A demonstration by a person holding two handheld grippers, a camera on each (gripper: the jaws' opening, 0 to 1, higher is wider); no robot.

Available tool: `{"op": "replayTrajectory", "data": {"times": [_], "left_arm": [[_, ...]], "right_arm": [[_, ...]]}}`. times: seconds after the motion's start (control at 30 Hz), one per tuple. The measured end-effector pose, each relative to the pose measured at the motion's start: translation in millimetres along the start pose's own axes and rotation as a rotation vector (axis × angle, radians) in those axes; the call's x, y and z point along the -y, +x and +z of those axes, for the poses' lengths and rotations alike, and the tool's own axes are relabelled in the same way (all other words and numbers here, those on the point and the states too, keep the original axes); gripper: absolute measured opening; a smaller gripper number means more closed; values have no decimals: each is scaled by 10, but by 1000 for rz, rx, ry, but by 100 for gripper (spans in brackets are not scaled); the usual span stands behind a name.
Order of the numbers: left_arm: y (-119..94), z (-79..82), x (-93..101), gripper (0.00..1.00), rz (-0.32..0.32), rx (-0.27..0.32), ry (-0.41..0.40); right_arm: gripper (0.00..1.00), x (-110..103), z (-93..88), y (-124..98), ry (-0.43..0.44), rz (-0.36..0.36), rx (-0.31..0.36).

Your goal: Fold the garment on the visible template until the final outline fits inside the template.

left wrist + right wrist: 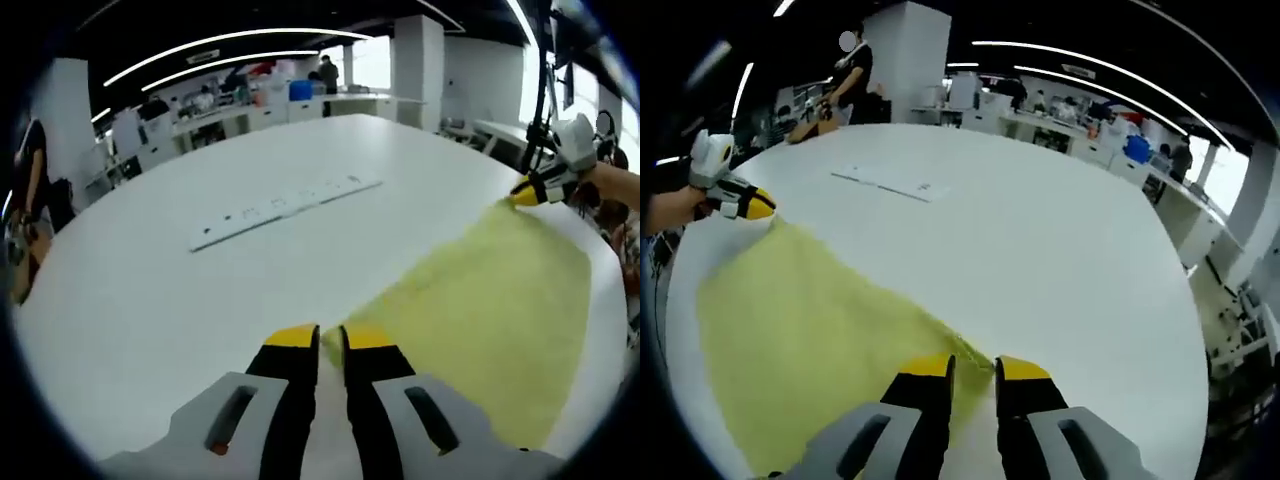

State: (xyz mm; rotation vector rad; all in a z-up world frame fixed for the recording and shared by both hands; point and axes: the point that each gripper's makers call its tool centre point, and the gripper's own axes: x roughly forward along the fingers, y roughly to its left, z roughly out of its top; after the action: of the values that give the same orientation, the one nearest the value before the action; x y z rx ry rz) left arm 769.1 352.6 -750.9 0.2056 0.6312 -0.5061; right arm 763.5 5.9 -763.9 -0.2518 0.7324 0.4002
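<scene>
My left hand-held gripper and right hand-held gripper each pinch a corner of the yellow garment stretched between them over the bench; uneven pulling could tug a corner loose.

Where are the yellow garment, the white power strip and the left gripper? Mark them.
yellow garment (490, 290), left gripper view, middle of the cloth.
white power strip (285, 208), left gripper view, middle of its top face.
left gripper (331, 345), left gripper view, between its yellow tips.

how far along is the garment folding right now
Early stage. Done: both grippers have pinched corners of the thin yellow fabric garment, the left gripper at one corner, the right gripper at another. In hand: the cloth held stretched over the round white table. Left: every fold; no crease shows yet.
</scene>
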Motion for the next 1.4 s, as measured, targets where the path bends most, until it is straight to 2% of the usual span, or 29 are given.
{"op": "replayTrajectory", "data": {"times": [0.13, 0.27, 0.37, 0.5, 0.6, 0.73, 0.97, 1.17, 1.4], "left_arm": [[-72, -15, 37, 24, -24, 8, -28], [-148, -43, 91, 43, -54, 15, -70], [-232, -49, 139, 50, -73, 24, -68], [-351, -21, 249, 60, -119, 61, -103], [-448, -47, 336, 66, -136, 65, -99], [-580, -96, 427, 70, -156, 69, -75], [-755, -182, 577, 75, -190, 71, -67], [-873, -308, 709, 75, -221, 55, -60], [-1033, -483, 795, 72, -231, 48, -71]], "right_arm": [[28, -31, -30, -53, 52, 34, -12], [44, -146, -41, -145, 104, 78, -16], [56, -244, -43, -216, 123, 110, -21], [66, -378, -62, -318, 121, 151, -27], [73, -456, -84, -396, 124, 175, -30], [76, -515, -121, -503, 90, 188, -25], [86, -641, -256, -674, 95, 233, -38], [86, -710, -442, -794, 86, 262, -64], [84, -809, -612, -955, 94, 278, -67]]}}
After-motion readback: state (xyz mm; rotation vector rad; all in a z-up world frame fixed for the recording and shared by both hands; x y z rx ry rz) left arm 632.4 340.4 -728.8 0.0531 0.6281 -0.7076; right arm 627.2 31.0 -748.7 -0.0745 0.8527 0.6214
